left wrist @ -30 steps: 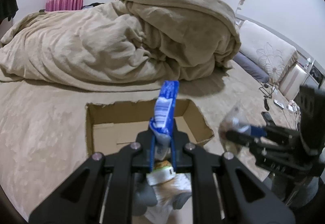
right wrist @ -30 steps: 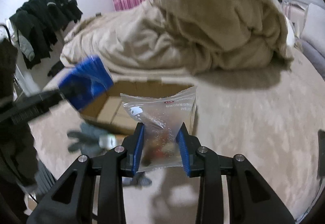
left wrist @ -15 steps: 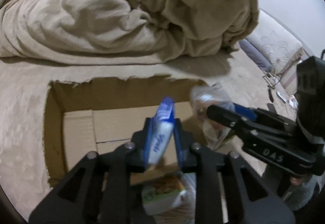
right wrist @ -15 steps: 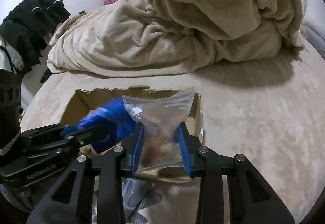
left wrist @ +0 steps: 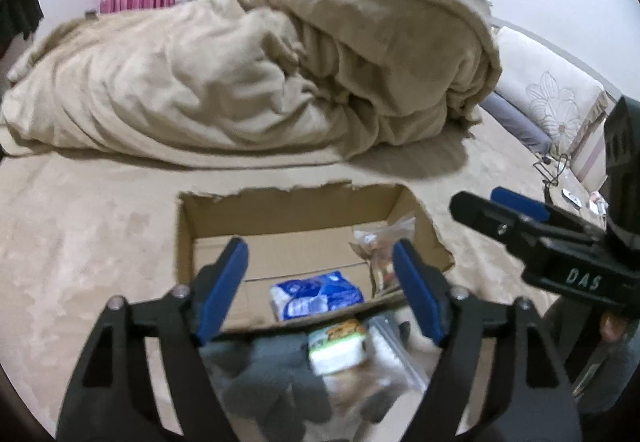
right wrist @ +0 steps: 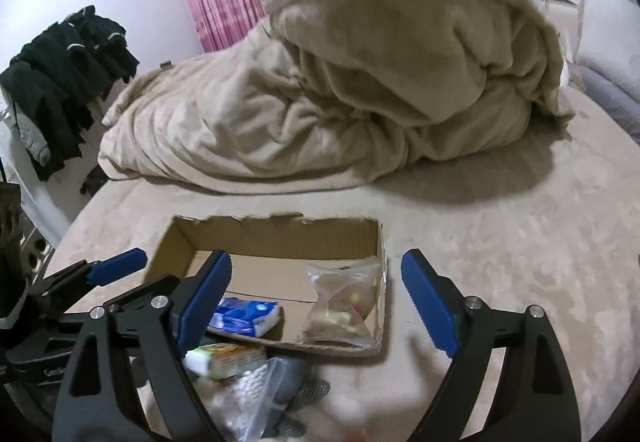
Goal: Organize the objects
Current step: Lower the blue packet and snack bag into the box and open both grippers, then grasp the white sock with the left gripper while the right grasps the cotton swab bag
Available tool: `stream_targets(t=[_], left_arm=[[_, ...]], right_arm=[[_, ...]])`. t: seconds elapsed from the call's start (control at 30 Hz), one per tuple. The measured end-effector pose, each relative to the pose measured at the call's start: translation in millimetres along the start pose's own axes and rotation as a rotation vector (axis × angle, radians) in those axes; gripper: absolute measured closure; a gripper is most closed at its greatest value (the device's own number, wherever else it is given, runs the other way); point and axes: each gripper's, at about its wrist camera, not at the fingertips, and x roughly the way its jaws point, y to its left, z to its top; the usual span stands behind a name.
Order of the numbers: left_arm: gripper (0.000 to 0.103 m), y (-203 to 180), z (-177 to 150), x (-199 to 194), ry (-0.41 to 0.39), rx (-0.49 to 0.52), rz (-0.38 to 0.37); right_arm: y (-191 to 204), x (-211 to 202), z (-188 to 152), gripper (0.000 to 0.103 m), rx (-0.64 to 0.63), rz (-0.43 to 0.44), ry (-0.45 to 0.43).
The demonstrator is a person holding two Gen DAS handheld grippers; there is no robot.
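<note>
Jaws on both of my grippers stand wide apart and grip nothing; my left gripper (left wrist: 320,282) hangs just above the near wall of the shallow brown cardboard box (left wrist: 280,209), and my right gripper (right wrist: 316,302) hangs over the same wall from the other side; between the left blue pads lies the blue-and-white soft tissue pack (left wrist: 316,296), flat on the box floor; the clear plastic snack bag (right wrist: 344,302) leans in the box's right near corner, against the wall; just outside the near wall sits a loose heap I have yet to sort, a green-and-white packet (left wrist: 338,342), grey knitted gloves (left wrist: 272,374) and a clear zip bag of white bits (right wrist: 244,390), all on the beige plush bedspread (left wrist: 80,242).

Risk, as I judge it: the heap lies touching the box wall, so a low reach for the packet could catch the cardboard rim with a finger and shove or tip the light box on this soft bedding; the gloves are limp and may drag the zip bag along; the two grippers are close and could knock together.

Against a second ago: each gripper was clamped on its item, tissue pack in the left, snack bag in the right, held above the box; now both items rest inside and both sets of fingers have sprung open.
</note>
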Motion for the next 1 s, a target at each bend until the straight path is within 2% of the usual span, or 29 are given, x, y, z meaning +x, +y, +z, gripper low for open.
stream_targets(t=[0.1,0.27,0.5,1.0], left_arm=[[0.015,0.7,-0.7,-26.9,-0.032,-0.006,0.018],[0.015,7.2,-7.1,-67.5,-0.068,-0.027,0.051],[0.015,18.2,-30.2,-103.2,-0.089,-0.058,0.080],[0.015,43.4,-104.2,-74.0,0.043,-0.128,0.083]], right_arm=[[9.0,-25.5,0.1,0.012,-0.012,0.012,-0.031],[20.8,-59.7,-4.0,0.010,-0.034,0.026,-0.072],[31.5,-87.3,-16.4,0.010,-0.076,0.030,-0.070],[40.6,-56.6,-60.6,0.010,-0.094,0.054,0.072]])
